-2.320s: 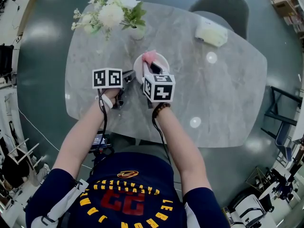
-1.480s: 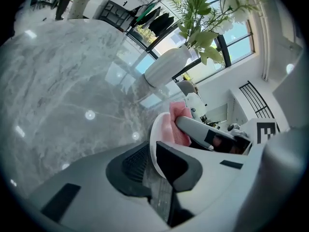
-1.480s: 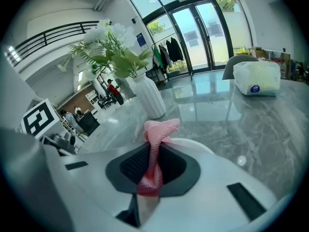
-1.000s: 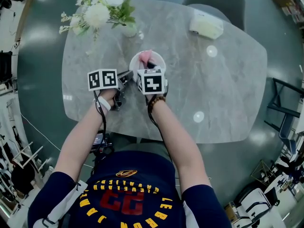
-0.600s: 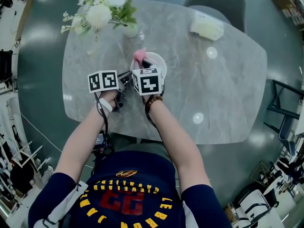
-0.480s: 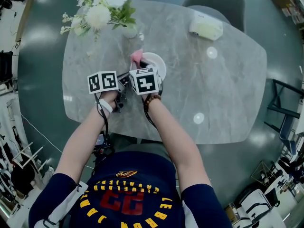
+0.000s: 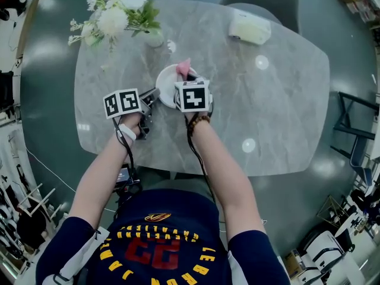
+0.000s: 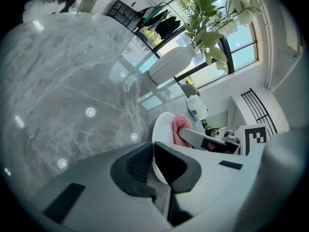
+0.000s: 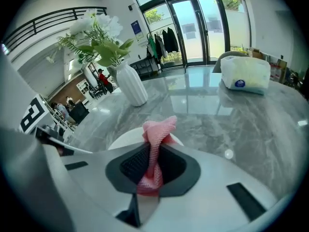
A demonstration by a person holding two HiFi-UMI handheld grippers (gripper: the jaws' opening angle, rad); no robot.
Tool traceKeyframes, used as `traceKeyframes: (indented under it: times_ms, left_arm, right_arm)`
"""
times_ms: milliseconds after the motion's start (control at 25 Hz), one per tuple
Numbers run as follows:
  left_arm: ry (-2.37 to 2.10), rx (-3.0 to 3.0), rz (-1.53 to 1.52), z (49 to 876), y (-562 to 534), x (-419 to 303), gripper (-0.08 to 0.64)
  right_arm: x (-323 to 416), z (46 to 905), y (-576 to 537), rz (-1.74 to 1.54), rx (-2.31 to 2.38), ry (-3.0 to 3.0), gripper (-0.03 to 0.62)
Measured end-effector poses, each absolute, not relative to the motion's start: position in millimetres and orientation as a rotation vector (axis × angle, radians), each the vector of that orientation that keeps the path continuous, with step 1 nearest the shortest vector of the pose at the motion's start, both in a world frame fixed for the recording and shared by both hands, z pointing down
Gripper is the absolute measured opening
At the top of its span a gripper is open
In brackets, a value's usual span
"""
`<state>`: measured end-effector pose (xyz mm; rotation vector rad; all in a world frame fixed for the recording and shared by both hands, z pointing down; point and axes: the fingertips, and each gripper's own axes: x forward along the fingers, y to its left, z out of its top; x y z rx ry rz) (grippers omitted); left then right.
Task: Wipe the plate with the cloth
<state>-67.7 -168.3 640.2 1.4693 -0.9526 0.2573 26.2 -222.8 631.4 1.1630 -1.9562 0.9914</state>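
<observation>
Since half a second ago the right gripper (image 7: 186, 75) has carried the pink cloth (image 7: 183, 65) from the far left rim of the white plate (image 7: 165, 81) to the far side, right of centre. This reads as one stroke of a wiping pass. Its jaws are pinched on the lower end of the cloth, which is bunched into a twisted strip. The free end stands out beyond the jaw tips and serves as the wiping surface over the plate. The left gripper (image 8: 154, 167) has just been closing its jaws, and they now clamp the near rim of the plate between the pads. This grip most likely stops the plate from sliding on the smooth marble table (image 7: 267, 111) under the sideways push of the cloth. The plate sits near the table's middle, well apart from the flower vase (image 7: 153, 37) and the tissue pack (image 7: 249, 27), so the stroke has free room. Wiping appears to be under way, not finished.
</observation>
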Motion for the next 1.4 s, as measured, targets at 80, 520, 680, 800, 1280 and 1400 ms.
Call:
traceKeyframes:
  times_ms: [80, 520, 680, 800, 1280, 1400]
  left_arm:
    - [-0.955, 1.466, 0.259, 641.2, -167.9, -68.2, 0.017]
    - [-0.955, 1.454, 0.23, 639.6, -166.3, -65.8, 0.018]
    - [-0.943, 1.454, 0.207, 640.5, -167.3, -64.4, 0.018]
    - [-0.932, 1.46, 0.203, 640.8, -165.3, -61.4, 0.018]
    - [-0.932, 1.464, 0.197, 641.0, -162.5, -64.6, 0.018]
    - [-0.932, 1.465, 0.193, 641.7, -162.8, -65.3, 0.018]
  right_arm:
    - [40.1, 630.4, -221.0, 1.003, 1.184, -1.943, 0.04]
    - [73.5, 608.2, -213.6, 1.077, 1.336, -1.948, 0.04]
    - [25.6, 604.7, -204.9, 1.104, 1.212, -2.05, 0.041]
    - [-14.2, 611.0, -192.2, 1.092, 1.071, -2.088, 0.04]
    - [-22.0, 631.8, -180.3, 0.997, 0.985, -2.008, 0.04]
    - [-7.2, 632.9, -179.5, 1.011, 1.022, -1.99, 0.04]
